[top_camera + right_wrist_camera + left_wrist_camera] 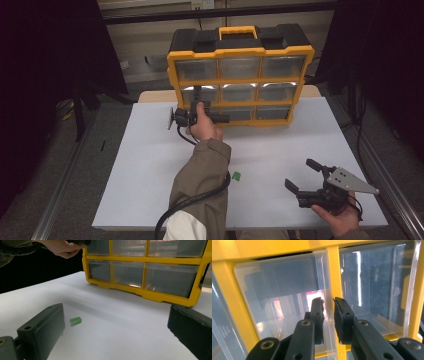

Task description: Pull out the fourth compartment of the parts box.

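Left gripper point(328, 311) nips clear drawer's point(287, 312) thin, slick, brittle side edge in yellow organizer point(240, 75); grip near front lip.

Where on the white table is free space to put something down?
Free: the near-left part of the table, left of the sleeve, and the strip between the organizer and the right gripper. Crowded: near the green piece, and where the left gripper meets the drawers.
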`<state>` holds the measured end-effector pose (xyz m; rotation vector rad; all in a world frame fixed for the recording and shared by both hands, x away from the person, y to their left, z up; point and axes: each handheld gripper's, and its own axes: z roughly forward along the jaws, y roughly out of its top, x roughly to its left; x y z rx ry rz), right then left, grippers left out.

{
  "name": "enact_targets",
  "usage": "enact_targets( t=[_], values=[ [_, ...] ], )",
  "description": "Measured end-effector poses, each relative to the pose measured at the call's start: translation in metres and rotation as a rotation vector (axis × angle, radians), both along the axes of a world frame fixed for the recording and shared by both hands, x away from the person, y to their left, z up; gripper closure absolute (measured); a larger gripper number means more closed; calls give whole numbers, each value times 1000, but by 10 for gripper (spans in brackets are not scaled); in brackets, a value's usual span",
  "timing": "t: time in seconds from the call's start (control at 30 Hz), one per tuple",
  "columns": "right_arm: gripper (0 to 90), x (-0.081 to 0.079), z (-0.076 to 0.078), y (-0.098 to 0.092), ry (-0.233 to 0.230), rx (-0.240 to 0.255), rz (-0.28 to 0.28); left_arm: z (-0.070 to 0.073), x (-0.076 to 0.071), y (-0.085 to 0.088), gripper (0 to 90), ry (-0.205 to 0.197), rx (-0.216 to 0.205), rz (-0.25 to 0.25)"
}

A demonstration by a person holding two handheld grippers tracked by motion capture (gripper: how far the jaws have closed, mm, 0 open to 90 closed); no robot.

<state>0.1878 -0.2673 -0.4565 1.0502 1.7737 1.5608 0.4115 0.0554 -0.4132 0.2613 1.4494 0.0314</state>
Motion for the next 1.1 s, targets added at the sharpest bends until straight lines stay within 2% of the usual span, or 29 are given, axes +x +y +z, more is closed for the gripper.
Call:
enact_targets(
  t=[0.03, 0.07, 0.1, 0.13, 0.17, 0.2, 0.23, 0.27, 0.3, 0.37, 0.4, 0.43, 0.47, 0.57, 0.63, 0.83, 0.87, 0.9, 0.93, 0.97, 1.07, 1.1],
  values=[
    [10, 0, 0, 0, 0, 3, -5, 1, 0, -1, 786, 1, -23, 15],
    [11, 0, 0, 0, -1, 2, -2, 4, 1, -3, 791, -2, -79, 48],
    [11, 0, 0, 0, 1, 3, -2, 0, -3, -1, 796, 6, -25, 4],
    [11, 0, 0, 0, 0, 1, -4, 3, -1, -3, 805, -3, -87, 50],
    [11, 0, 0, 0, 0, 1, -2, 2, -3, -3, 808, -1, -79, 41],
    [11, 0, 0, 0, 0, -3, 0, 3, -4, -4, 809, 1, -102, 54],
    [11, 0, 0, 0, 0, -3, 1, 2, -6, -4, 810, 7, -78, 39],
    [11, 0, 0, 0, 1, -2, 0, 3, -6, -4, 810, 4, -99, 54],
    [11, 0, 0, 0, 0, -4, 2, 3, -7, -4, 810, 7, -91, 52],
    [11, 0, 0, 0, -1, -3, 1, 4, -8, -4, 811, 9, -105, 54],
    [11, 0, 0, 0, 0, -3, 1, 2, -10, -3, 816, 12, -80, 31],
    [11, 0, 0, 0, 1, -3, 1, 4, -10, -4, 824, 13, -131, 58],
    [11, 0, 0, 0, 2, -2, 0, 4, -11, -3, 824, 17, -119, 52],
    [11, 0, 0, 1, 7, -3, -5, 4, -14, -4, 827, 13, -151, 58],
    [11, 0, 0, 1, 3, -7, -3, 5, -15, -3, 829, 23, -154, 57],
    [11, 0, 0, 1, 4, -11, -2, 4, -23, -3, 831, 13, -151, 54],
    [11, 0, 0, 1, 4, -11, -2, 1, -26, -3, 831, 7, -108, 32],
    [11, 0, -1, 1, 0, -16, 4, 3, -26, -3, 832, 5, -140, 51],
    [11, 0, -1, 0, -3, -26, 11, 3, -27, -3, 832, 6, -138, 52],
    [11, 0, -1, 0, -2, -25, 11, 5, -26, -4, 832, 11, -160, 65],
    [11, 0, -1, 0, -5, -25, 12, 5, -29, -4, 833, 12, -163, 69],
    [11, 0, -1, 0, -5, -24, 8, 4, -31, -4, 833, 6, -152, 64]
  ],
)
